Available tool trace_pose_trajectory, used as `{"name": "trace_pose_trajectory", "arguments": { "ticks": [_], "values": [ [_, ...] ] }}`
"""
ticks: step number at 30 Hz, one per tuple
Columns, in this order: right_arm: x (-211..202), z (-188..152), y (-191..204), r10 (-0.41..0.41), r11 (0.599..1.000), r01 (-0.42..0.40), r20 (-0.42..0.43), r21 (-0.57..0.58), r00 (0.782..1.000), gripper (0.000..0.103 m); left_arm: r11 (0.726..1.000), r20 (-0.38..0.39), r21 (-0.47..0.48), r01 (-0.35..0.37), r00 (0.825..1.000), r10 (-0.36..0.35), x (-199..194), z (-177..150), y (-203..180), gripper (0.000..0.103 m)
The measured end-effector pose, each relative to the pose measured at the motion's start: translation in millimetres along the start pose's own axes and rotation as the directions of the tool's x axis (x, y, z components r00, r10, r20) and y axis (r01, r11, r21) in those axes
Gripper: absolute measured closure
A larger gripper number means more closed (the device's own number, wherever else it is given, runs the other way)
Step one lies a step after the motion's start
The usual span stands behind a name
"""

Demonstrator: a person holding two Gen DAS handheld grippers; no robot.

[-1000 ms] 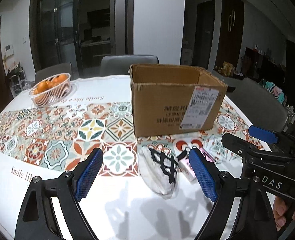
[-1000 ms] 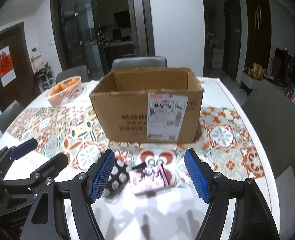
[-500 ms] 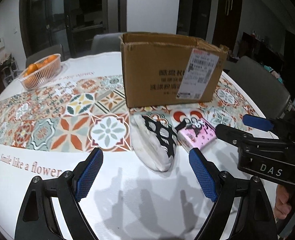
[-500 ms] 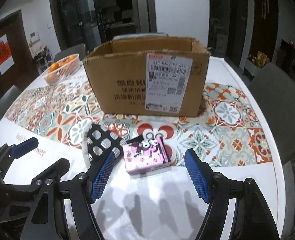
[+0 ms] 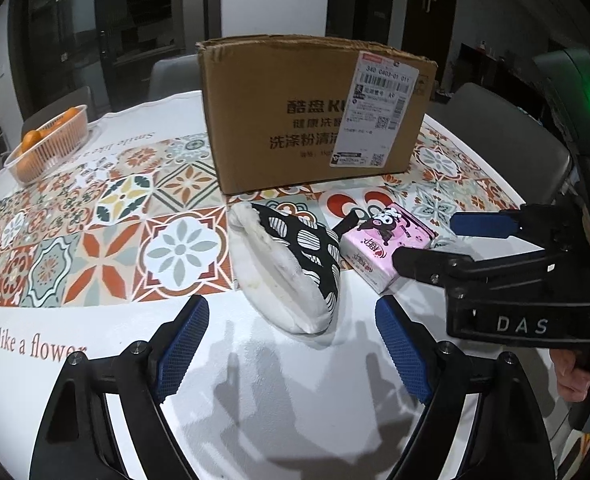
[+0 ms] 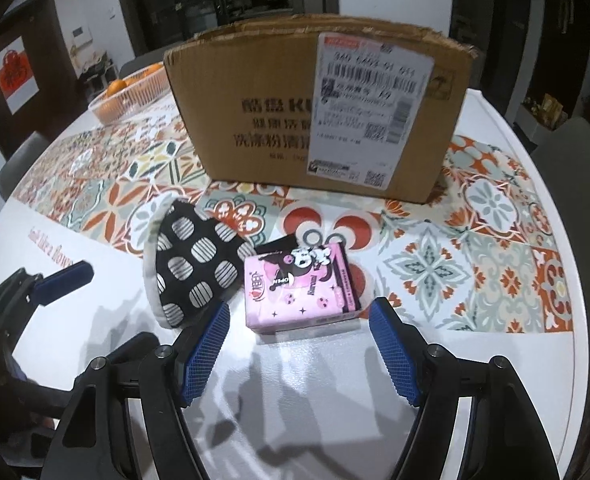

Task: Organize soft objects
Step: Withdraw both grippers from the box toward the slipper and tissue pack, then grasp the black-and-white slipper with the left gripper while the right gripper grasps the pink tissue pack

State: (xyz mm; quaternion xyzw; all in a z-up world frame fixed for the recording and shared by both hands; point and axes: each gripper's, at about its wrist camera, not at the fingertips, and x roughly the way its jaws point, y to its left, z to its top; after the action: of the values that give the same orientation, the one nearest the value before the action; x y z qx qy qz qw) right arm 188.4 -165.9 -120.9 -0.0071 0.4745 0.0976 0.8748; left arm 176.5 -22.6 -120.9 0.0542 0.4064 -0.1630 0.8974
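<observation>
Left gripper point(image 5: 291, 354): jaws wide but closing a little, nothing between them; it hangs over the bare counter point(image 5: 255, 400) just short of the mitt, aimed steeply down, likely lining up to straddle it.
Right gripper point(image 6: 299, 354): jaws wide and empty, set either side of the near end of the tissue pack, pads not touching it.
Mitt point(image 5: 291, 264): black-and-white padded cloth, lying flat in front of the box, its right edge against the tissues.
Tissues point(image 6: 301, 286): pink soft pack, flat on the counter, just beside the mitt and near the box.
Box point(image 6: 319, 112): open-topped carton behind both items, probably where they are meant to go.
Basket point(image 5: 49, 142): oranges, far left, well apart from the work.
Stage: approach; neither item gripped yet.
</observation>
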Motion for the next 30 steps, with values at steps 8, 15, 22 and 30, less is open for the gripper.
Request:
{"name": "trace_pose_trajectory", "arguments": {
  "ticks": [8,15,22,30],
  "values": [
    [18,2,0,-0.014,0.999,0.012,-0.051,-0.037,0.999,0.030,0.998,-0.009,0.054,0.015,1.000,-0.014,17,0,-3,0.021],
    [28,5,-2,-0.021,0.999,0.018,-0.059,-0.051,0.998,0.030,0.998,-0.017,0.051,0.027,1.000,-0.026,30,1,0,0.025],
    [30,9,-2,-0.021,0.998,0.018,-0.055,-0.054,0.998,0.025,0.997,-0.022,0.068,0.036,0.999,-0.034,36,3,-2,0.025],
    [36,13,-2,-0.040,0.997,0.037,-0.051,-0.061,0.998,0.021,0.997,-0.024,0.068,0.036,0.999,-0.035,42,5,0,0.026]
  ]
}}
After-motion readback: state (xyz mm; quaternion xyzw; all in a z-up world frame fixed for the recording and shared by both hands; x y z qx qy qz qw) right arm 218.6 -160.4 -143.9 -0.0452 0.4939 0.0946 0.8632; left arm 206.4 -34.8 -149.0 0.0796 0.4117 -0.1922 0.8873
